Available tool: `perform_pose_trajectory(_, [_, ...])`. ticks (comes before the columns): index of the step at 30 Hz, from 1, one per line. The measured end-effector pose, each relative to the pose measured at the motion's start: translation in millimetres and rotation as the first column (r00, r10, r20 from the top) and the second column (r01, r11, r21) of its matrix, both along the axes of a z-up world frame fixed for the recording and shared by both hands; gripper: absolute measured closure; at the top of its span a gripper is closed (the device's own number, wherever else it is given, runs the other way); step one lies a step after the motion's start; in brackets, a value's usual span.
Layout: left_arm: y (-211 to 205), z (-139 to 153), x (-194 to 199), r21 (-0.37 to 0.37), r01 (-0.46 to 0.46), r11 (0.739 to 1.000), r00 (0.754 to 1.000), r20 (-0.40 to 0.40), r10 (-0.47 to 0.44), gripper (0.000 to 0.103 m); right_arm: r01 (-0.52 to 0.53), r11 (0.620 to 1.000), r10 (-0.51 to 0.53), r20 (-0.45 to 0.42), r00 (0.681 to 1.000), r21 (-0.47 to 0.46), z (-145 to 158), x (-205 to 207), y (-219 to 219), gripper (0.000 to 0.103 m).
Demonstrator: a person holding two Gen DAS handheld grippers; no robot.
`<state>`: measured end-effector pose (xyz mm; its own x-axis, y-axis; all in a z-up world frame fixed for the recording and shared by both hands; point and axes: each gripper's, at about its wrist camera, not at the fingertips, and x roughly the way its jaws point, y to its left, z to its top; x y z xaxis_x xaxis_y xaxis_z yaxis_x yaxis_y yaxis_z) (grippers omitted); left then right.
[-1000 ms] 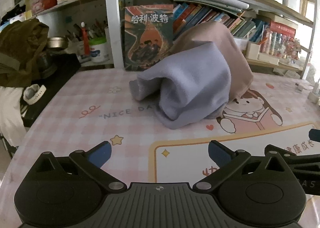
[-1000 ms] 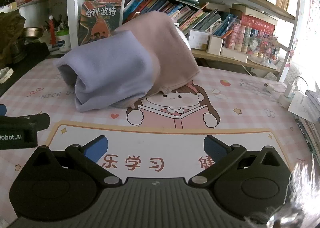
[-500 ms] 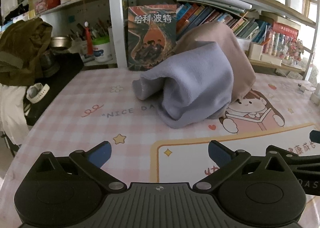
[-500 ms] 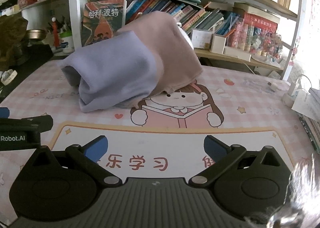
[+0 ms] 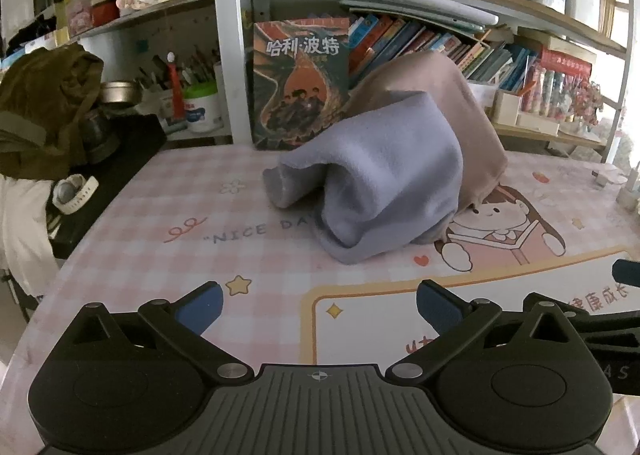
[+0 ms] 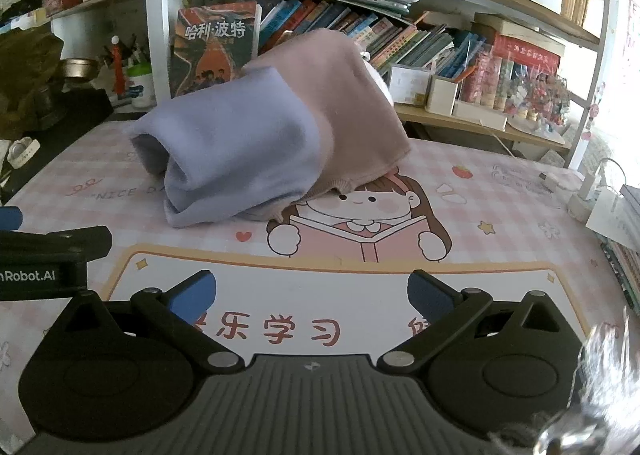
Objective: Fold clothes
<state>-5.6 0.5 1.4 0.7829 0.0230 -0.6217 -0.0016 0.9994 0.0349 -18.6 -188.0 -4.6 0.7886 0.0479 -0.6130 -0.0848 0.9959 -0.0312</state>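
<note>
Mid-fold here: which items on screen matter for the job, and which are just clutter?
For the job: lavender garment, pink-beige garment, left gripper, right gripper, both open.

Clutter: Harry Potter book, olive bag, white watch, pen cup, charger.

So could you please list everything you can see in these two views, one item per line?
Garment: one, lavender and dusty pink, heaped mid-table.
Desk mat: one, pink check with a reading-girl cartoon, covering the table.
Harry Potter book: one, dark cover, upright behind the garment.
Shelved books: many, mixed colours, leaning on the shelf behind.
Pen tub: one, white with green rim, back left.
Metal bowl: one, silver, far left.
Olive cloth: one, heaped at left edge.
Charger: one, white, right edge.
Left gripper: one, black with blue pads, open, empty.
Right gripper: one, same, open, empty.
</note>
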Motion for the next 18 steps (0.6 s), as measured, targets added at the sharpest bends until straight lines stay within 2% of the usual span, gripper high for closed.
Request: perform_pose_trajectory(18, [-0.9, 0.1, 3.2, 0.015, 0.005, 1.000, 1.000, 0.005, -0.006, 0.000, 0.003, 1.000, -0.003, 0.000, 1.000, -0.006, -1.5, 1.1, 1.4, 0.000])
